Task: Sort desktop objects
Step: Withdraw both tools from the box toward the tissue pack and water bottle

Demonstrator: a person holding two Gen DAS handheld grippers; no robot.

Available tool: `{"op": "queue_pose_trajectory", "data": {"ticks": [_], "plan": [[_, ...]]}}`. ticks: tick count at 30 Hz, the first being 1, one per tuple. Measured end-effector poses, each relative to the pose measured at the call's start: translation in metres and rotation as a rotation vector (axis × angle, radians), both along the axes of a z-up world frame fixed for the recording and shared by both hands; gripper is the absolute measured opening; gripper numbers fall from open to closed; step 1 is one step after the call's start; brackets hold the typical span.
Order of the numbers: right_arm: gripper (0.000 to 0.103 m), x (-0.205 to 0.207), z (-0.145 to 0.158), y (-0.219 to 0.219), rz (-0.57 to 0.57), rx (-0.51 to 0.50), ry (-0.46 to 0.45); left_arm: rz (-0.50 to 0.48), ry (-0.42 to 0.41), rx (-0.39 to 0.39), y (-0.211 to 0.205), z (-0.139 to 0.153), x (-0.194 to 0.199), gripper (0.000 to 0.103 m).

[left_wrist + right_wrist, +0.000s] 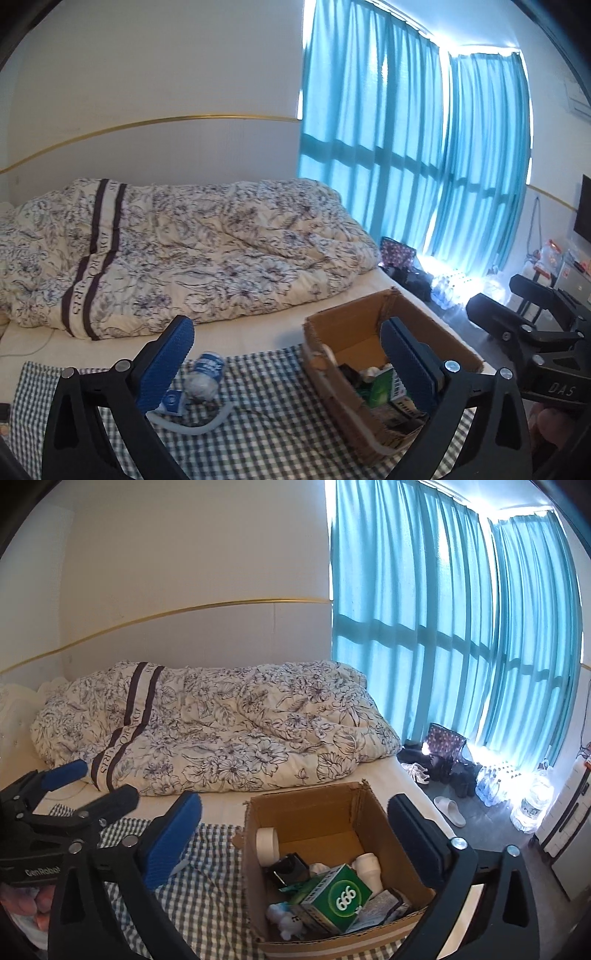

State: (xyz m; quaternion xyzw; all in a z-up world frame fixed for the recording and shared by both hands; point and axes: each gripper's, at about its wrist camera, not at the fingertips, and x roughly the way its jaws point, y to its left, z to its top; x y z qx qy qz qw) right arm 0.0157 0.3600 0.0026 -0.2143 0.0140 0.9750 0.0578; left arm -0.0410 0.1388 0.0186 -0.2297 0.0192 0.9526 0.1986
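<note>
Cardboard box (325,812) already holds several sorted items, including a green carton (334,899), while a bottle (205,376) and small packet (173,402) remain on the checked cloth (258,413); left gripper (288,365) and right gripper (295,845) stand empty, jaws wide apart.

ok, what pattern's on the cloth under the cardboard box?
Checked: small dark green and white gingham on the cloth under the cardboard box. Clearest in the left wrist view.

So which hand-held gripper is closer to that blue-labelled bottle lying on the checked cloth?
Left. The left hand-held gripper hangs right over the bottle; the right hand-held gripper is off beside it, above the cardboard box.
</note>
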Motion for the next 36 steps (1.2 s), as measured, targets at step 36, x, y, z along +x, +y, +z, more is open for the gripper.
{"op": "queue_pose_trajectory", "data": {"ticks": [36], "plan": [[0.103,-0.073,-0.069,-0.122,0.173,0.038,-0.104,0.219,-0.172,-0.059,-0.143,-0.091,-0.081,0.103]]}}
